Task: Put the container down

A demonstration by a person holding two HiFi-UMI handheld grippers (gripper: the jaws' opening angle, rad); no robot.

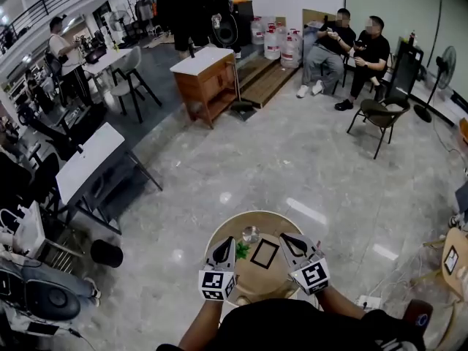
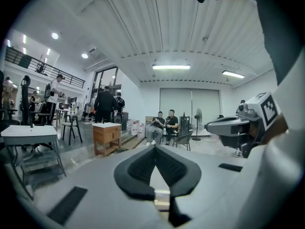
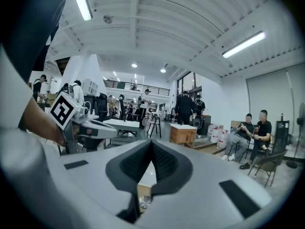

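A small clear glass container stands upright at the far side of a round wooden table. A green leafy item and a black-framed square lie next to it. My left gripper hovers over the table's left part and my right gripper over its right part, both pointing away from me. In the left gripper view the jaws meet with nothing between them. The right gripper view shows its jaws shut too, also with nothing held. Neither gripper touches the container.
A wooden cabinet stands ahead across the polished floor, with a white desk at the left. Two people sit at the back right near a dark chair and water jugs.
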